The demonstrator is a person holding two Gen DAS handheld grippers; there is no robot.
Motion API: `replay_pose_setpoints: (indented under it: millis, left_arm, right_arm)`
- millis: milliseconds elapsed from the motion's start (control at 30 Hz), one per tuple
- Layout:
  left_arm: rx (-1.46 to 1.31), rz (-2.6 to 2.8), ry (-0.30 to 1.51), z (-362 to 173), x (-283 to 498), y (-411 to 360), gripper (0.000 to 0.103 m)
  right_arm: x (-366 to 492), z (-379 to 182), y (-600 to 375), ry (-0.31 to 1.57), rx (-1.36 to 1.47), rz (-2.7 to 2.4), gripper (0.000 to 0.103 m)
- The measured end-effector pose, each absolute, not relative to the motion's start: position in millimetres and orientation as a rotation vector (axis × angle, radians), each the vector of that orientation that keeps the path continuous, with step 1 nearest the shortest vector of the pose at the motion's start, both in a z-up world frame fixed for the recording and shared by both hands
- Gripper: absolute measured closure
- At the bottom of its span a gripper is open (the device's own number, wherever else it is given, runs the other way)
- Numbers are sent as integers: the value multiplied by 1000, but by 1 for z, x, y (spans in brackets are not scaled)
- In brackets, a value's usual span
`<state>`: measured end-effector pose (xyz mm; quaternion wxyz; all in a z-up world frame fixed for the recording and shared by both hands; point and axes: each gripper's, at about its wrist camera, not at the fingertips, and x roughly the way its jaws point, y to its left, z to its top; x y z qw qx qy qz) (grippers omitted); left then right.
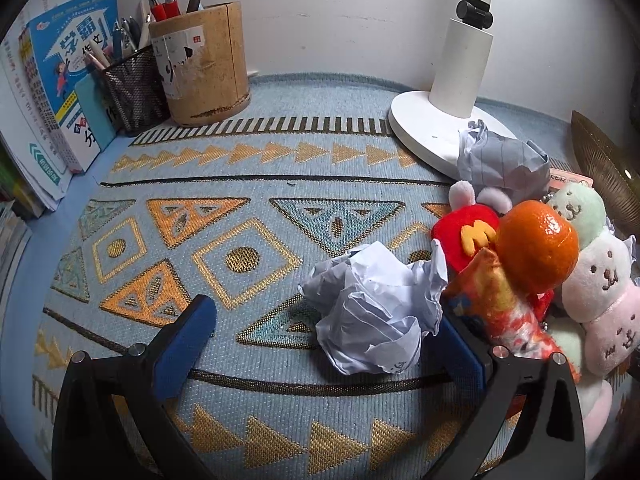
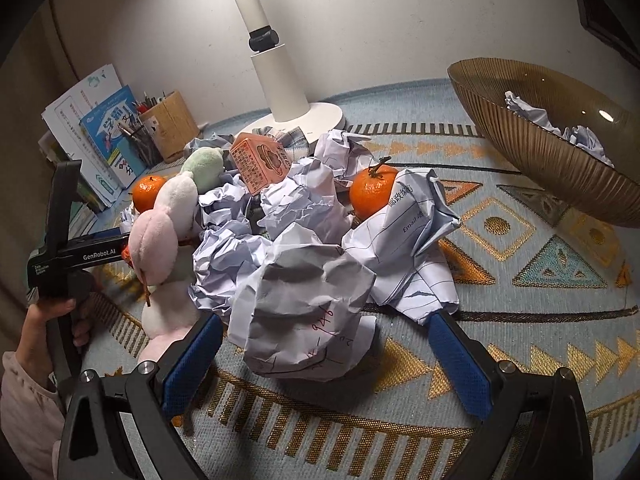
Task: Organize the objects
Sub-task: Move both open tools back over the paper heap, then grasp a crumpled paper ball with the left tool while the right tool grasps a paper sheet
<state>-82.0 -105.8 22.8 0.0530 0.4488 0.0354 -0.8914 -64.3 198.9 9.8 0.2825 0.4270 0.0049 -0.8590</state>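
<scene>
Patterned tablecloth desk against a white wall; books and pen holders in the far left corner, lamp base at the far edge. Left gripper jaws wide open, a crumpled paper ball between them, touching the right pad, probably next pick. Right gripper also wide open around a paper wad, ungripped. Brown bowl far right already holds paper, likely the trash spot.

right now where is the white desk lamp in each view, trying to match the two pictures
Left wrist view: the white desk lamp stands upper right, its round base on the patterned cloth behind a grey crumpled paper.
Right wrist view: the same lamp rises top centre, behind the pile of crumpled papers.
Shared landmark: the wooden pen holder, left of the lamp in both.
</scene>
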Motion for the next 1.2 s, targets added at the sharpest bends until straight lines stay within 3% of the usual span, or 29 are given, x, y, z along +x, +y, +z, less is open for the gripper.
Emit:
replay_pose_setpoints:
  millis: [33, 100, 167, 200, 267, 467, 733, 900, 1200]
  left_arm:
    - [1363, -2710, 108, 23, -83, -106, 0]
    - [1362, -2714, 109, 22, -83, -107, 1]
    - [1325, -2755, 102, 26, -79, -104, 27]
    - [1297, -2767, 82, 29, -77, -102, 54]
    - [1304, -2790, 54, 29, -77, -97, 54]
    - [1177, -2812, 68, 40, -66, -101, 53]
    - [1101, -2747, 236, 42, -58, -127, 52]
    - [1077, -2766, 204, 45, -56, -121, 52]
    - [985, -2828, 160, 53, -46, -112, 50]
  right_arm:
    - [-64, 10, 200, 7, 1141, -2301, 0]
    - [-63, 12, 202, -14, 1130, -2310, 11]
    - [-64, 13, 207, -57, 1120, -2298, 40]
    - [-64, 13, 209, -86, 1114, -2286, 47]
    - [-63, 15, 215, -145, 1083, -2270, 52]
    - [-52, 27, 223, -205, 969, -2256, 52]
    - [-22, 46, 207, -88, 769, -2206, 52]
    - [-15, 48, 201, -35, 743, -2208, 51]
    - [-9, 53, 215, -113, 633, -2154, 51]
